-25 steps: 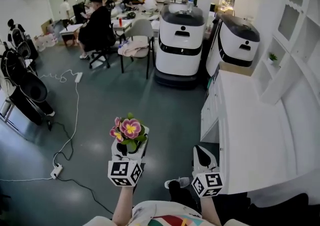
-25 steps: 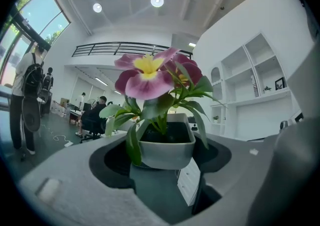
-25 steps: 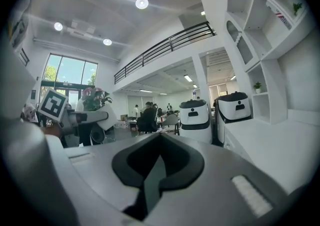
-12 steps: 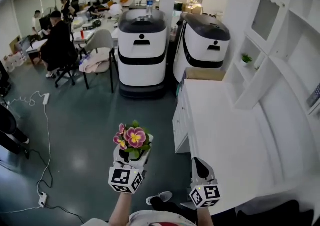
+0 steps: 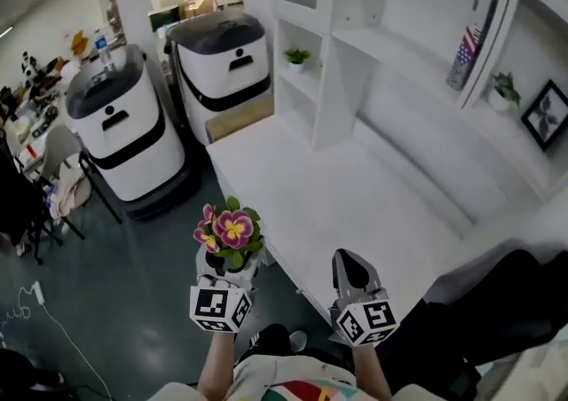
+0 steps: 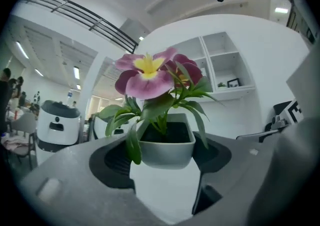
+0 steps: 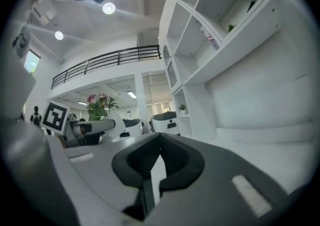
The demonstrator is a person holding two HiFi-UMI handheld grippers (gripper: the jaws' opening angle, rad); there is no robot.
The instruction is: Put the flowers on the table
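Observation:
A small white pot of pink and yellow flowers (image 5: pixel 227 229) sits upright between the jaws of my left gripper (image 5: pixel 227 268), which is shut on the pot over the dark floor, just left of the table's near corner. In the left gripper view the pot (image 6: pixel 166 145) fills the gap between the grey fingers, and the bloom (image 6: pixel 147 76) rises above it. My right gripper (image 5: pixel 352 271) hovers over the near edge of the white table (image 5: pixel 355 200), shut with nothing in it. In the right gripper view its pads (image 7: pixel 159 140) meet, and the flowers (image 7: pixel 100 103) show at the left.
Two white-and-black machines (image 5: pixel 120 129) (image 5: pixel 222 62) stand on the floor left of the table. White shelves (image 5: pixel 355 31) behind it hold a small plant (image 5: pixel 297 56), a book (image 5: pixel 470 35), another plant (image 5: pixel 503 87) and a framed picture (image 5: pixel 543 115). A chair (image 5: pixel 60 164) stands far left.
The view has swung right: the office floor and the people have slid off to the left, and the white table and shelves now lie ahead. Both grippers hold as before.

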